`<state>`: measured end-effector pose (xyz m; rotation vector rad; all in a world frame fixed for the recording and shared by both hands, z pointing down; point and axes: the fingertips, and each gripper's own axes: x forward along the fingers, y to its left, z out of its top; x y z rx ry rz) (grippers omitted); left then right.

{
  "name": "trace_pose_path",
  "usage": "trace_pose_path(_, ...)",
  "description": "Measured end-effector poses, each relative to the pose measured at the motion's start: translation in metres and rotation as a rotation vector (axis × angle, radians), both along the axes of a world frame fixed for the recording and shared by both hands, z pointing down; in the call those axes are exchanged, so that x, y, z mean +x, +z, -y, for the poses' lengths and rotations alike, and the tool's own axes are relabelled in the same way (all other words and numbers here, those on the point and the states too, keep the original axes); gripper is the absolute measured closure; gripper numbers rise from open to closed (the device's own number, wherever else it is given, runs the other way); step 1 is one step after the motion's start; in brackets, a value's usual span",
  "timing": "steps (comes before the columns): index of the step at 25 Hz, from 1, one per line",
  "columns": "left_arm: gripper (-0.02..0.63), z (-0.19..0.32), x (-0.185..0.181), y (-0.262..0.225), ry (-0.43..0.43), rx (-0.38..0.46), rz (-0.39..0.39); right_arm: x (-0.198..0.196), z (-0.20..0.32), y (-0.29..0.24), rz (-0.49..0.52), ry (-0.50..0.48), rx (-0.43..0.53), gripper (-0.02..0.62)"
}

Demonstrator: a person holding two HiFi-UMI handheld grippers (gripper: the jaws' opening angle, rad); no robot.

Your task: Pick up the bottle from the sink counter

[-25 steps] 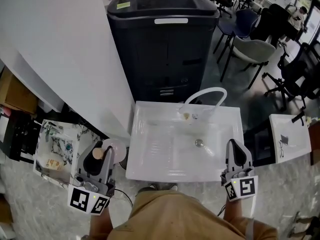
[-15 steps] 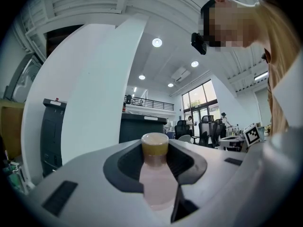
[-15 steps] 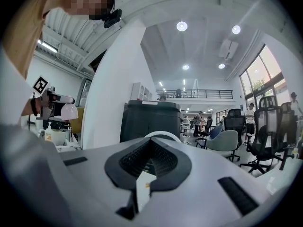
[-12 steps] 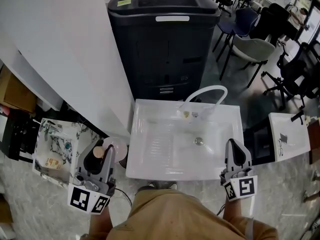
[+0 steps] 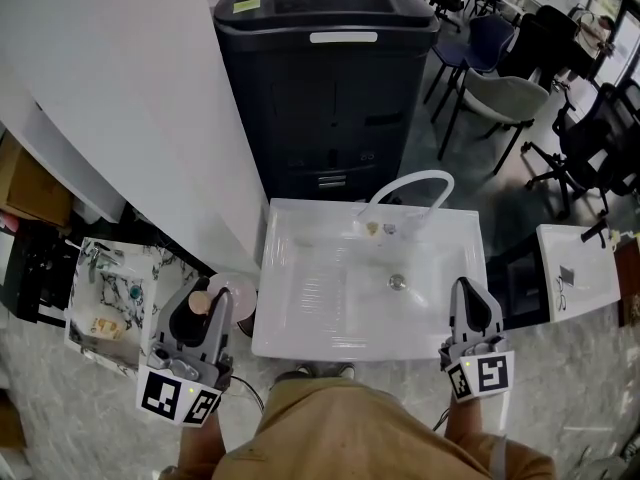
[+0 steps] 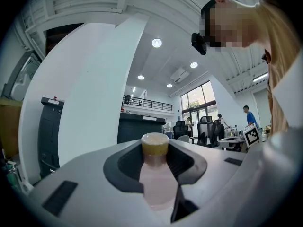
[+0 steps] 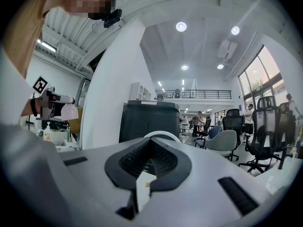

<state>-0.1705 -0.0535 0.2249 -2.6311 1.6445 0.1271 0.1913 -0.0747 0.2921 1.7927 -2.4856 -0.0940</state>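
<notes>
The person stands at the near edge of a white sink [image 5: 300,313], a gripper in each hand, both held out level. The left gripper [image 5: 196,318] is off the sink's near left corner, not over the basin. Its jaws stand partly apart and are clamped on the bottle [image 6: 156,183], a pale pink one with a tan cap. The neck sits in the dark hollow between the pads, and the cap shows just past them. So the bottle is up off the counter and in the left gripper, left of the sink and right of a marble-patterned tray [image 5: 88,268] with small items lying in it.

The right gripper [image 5: 468,290] hovers at the sink's near right corner. Its jaws are drawn together with only a thin slit between them, and they hold nothing; through the slit I see only the white of the sink.

The basin looks bare apart from its drain [image 5: 398,282] near the middle. A white arched faucet [image 5: 410,183] stands at the far edge. Beyond it is a tall dark cabinet [image 5: 330,98], with a broad white panel [image 5: 130,98] to its left. Office chairs [image 5: 500,98] stand far right, and a second white basin [image 5: 585,288] sits at the right edge.
</notes>
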Motion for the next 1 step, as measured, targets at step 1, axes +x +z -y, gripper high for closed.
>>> trace_pose_path(1,0.476,0.0003,-0.0001,0.0,0.001,-0.001,0.0,-0.0003,-0.0001,0.0,0.0,0.001,0.0,0.595)
